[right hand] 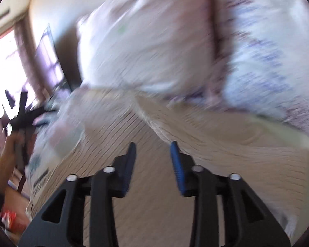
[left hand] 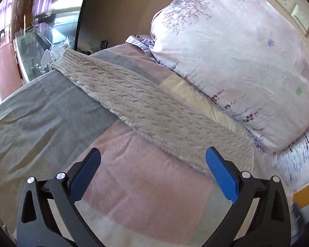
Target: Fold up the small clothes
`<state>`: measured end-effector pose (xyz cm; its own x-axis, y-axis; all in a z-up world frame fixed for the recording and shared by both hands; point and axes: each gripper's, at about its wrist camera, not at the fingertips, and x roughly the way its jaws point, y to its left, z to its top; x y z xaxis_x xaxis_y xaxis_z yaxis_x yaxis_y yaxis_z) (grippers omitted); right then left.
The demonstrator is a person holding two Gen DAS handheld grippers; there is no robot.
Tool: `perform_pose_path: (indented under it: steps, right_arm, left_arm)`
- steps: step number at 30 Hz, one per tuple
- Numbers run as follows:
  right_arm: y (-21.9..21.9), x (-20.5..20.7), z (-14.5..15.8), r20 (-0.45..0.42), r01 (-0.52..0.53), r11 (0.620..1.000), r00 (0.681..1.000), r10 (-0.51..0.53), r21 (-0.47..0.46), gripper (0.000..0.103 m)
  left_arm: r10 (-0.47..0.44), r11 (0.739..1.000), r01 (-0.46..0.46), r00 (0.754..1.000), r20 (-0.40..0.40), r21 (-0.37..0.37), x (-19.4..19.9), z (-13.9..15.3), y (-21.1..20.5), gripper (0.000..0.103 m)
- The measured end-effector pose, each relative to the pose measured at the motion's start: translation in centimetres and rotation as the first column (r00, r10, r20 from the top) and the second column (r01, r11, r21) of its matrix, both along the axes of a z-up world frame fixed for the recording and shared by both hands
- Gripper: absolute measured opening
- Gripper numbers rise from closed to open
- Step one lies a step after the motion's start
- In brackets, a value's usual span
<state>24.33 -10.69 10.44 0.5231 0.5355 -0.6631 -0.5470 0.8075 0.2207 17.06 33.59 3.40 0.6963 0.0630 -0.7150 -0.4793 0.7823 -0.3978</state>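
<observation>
A beige cable-knit sweater (left hand: pixel 134 103) lies flat on the bed (left hand: pixel 41 111), stretched as a long band from the far left, where its ribbed hem reaches the mattress edge, to the near right, where it runs up against the floral pillows (left hand: pixel 226 51). The left gripper (left hand: pixel 153 162) hovers just short of the sweater's near edge, jaws spread wide and holding nothing, with pink-and-grey bedsheet between them.

The right wrist view is heavily smeared, so this is a cautious reading: the right gripper (right hand: pixel 153 154) sits low over knitted fabric, jaws parted with cloth under them, apparently not pinching anything. The sweater (right hand: pixel 226 144) seems to show a raised ridge there, possibly a fold line, running toward the pillows (right hand: pixel 154 47).

The step in hand looks like lining up for a fold, with both grippers released and positioning. The next move calls for the left jaws to drop onto the near long edge and close on it, while the right takes a matching point further along, so the edge can be carried across together.

Room is lopsided. The near and left parts of the bed are open sheet, good for laying the fold. The pillows crowd the right and far side and touch the sweater, and the hem sits at the bed's far-left edge, with a glass-topped stand (left hand: pixel 33 53) beyond.
</observation>
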Motion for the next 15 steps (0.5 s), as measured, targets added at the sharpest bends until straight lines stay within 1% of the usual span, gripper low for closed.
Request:
perform_pose_path:
  steps: [1,2,3,4,5,6,7,9,10,13,14,15]
  right_arm:
    - [0.4,-0.6,-0.3,0.012,-0.008,1.0,1.0,0.008,0.001,0.045]
    - [-0.1,-1.1,-0.3,0.039,0.02,1.0,0.999,-0.02,0.007,0.059]
    - [-1.5,-1.3,0.1,0.059,0.065,0.998,0.996,-0.066,0.024,0.067]
    - [-3.5,-1.4,0.5,0.068,0.115,0.992,0.991,-0.119,0.052,0.076]
    - [-5.9,-1.4,0.9,0.063,0.175,0.981,0.981,-0.181,0.085,0.077]
    - [-7.7,-1.5,1.2,0.055,0.22,0.971,0.973,-0.226,0.098,0.077]
    - [-10.1,-0.6,1.4,0.042,0.273,0.957,0.96,-0.278,0.102,0.077]
    - [-15.5,-1.0,1.4,0.022,0.381,0.919,0.923,-0.385,0.102,0.079]
    - [-17.9,-1.3,1.3,0.006,0.441,0.892,0.896,-0.443,0.099,0.079]
    - [-22.8,-1.9,0.2,-0.044,0.534,0.838,0.845,-0.533,0.112,0.079]
    - [-24.2,-2.3,-0.3,-0.064,0.561,0.818,0.827,-0.558,0.123,0.079]
    - [-25.1,-2.8,-0.5,-0.076,0.578,0.805,0.816,-0.573,0.13,0.079]
  left_arm:
    - [0.018,1.0,-0.018,1.0,0.008,-0.025,0.3,-0.3,0.7,0.101]
    - [0.035,0.999,-0.035,0.999,0.01,-0.042,0.2,-0.5,1.1,0.101]
    - [0.071,0.995,-0.071,0.997,0.001,-0.074,0.5,-1.0,2.2,0.101]
    - [0.088,0.992,-0.088,0.996,-0.005,-0.091,0.6,-1.3,2.8,0.101]
    - [0.093,0.99,-0.09,0.995,0.02,-0.109,0.6,-1.4,3.5,0.101]
    - [0.1,0.988,-0.095,0.994,0.037,-0.118,0.8,-1.4,4.3,0.101]
    - [0.103,0.987,-0.098,0.994,0.034,-0.128,1.1,-1.5,4.9,0.101]
    - [0.116,0.981,-0.106,0.992,0.054,-0.163,1.5,-1.5,6.1,0.101]
    - [0.129,0.975,-0.115,0.989,0.065,-0.193,1.6,-1.5,6.8,0.101]
    - [0.186,0.946,-0.156,0.979,0.082,-0.286,2.0,-1.7,8.8,0.099]
    - [0.205,0.936,-0.174,0.976,0.073,-0.305,2.3,-1.7,9.4,0.093]
    - [0.214,0.933,-0.185,0.975,0.063,-0.309,2.5,-1.8,9.8,0.082]
